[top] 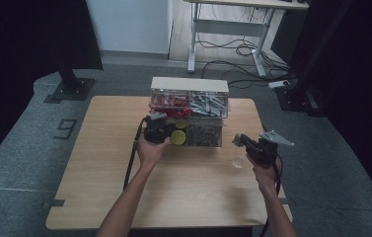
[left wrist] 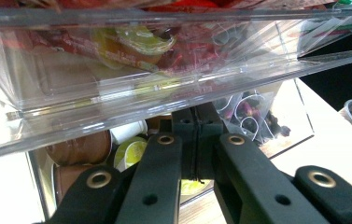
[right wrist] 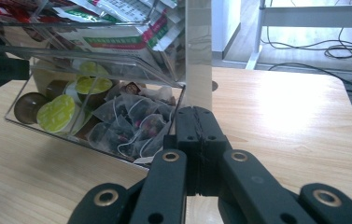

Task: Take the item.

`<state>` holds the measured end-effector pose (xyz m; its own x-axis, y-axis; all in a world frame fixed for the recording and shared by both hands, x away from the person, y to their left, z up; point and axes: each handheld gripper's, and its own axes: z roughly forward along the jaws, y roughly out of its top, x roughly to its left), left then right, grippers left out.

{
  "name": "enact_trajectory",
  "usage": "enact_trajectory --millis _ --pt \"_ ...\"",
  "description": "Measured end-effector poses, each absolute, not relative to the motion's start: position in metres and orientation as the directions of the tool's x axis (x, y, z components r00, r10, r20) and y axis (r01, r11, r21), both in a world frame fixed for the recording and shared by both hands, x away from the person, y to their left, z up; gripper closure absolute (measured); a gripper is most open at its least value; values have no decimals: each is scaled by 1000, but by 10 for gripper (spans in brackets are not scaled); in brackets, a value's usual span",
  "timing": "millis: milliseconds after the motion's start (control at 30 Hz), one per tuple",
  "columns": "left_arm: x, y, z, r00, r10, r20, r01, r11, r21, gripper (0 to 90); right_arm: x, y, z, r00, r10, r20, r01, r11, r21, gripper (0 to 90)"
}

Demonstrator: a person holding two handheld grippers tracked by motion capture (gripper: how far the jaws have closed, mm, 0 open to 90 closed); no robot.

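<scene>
Working at the clear organizer [top: 189, 111], which stands at the far middle of the table [top: 99, 197] and serves as our landmark throughout. It has two tiers: red packets and paper sachets above, coffee capsules [right wrist: 57, 113] and tea bags [right wrist: 131, 126] below.

Left gripper [top: 158, 129] sits right at the organizer's front left, under the upper tier. In the left gripper view its jaws are pressed together with only a thin seam between them; we cannot tell whether anything is pinched there. A green-lidded capsule [left wrist: 130, 153] lies just beside the jaw tips, in the lower left compartment.

Right gripper [top: 246, 144] hovers off the organizer's front right corner, above the table. Its jaws are likewise closed, and nothing shows between them. A small clear cup [top: 238, 162] rests on the table just below and in front of that gripper.

Our judgement: the step in hand is drawing one capsule out of the lower left compartment.

Notes for doing it well:
- We open the left jaws before advancing; closed, they would only push capsules deeper.
- We stay low, since the upper tier's clear floor [left wrist: 173, 93] overhangs closely and could snag the gripper.
- We take the nearest green-lidded capsule by its rim or side wall, not the foil.
- We withdraw straight out from the organizer, slowly, so neighbouring capsules do not roll after it.
- We keep the right gripper beside the cup, ready to steady it.
</scene>
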<state>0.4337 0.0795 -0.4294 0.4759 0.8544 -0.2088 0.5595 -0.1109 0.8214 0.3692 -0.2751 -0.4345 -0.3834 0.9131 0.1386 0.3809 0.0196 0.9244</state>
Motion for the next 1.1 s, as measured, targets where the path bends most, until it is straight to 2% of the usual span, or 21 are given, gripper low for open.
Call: enact_trajectory --millis 1000,1067,1100 --pt "433 77 -430 475 856 -205 561 -115 820 895 364 -298 -446 -339 930 141 394 4 919 887" --pt "433 77 -430 475 856 -204 561 -116 820 895 364 -298 -447 -338 931 137 394 8 919 866" --pt "433 77 -430 476 856 -204 560 -116 820 895 365 -298 -448 -340 931 136 393 9 919 819"
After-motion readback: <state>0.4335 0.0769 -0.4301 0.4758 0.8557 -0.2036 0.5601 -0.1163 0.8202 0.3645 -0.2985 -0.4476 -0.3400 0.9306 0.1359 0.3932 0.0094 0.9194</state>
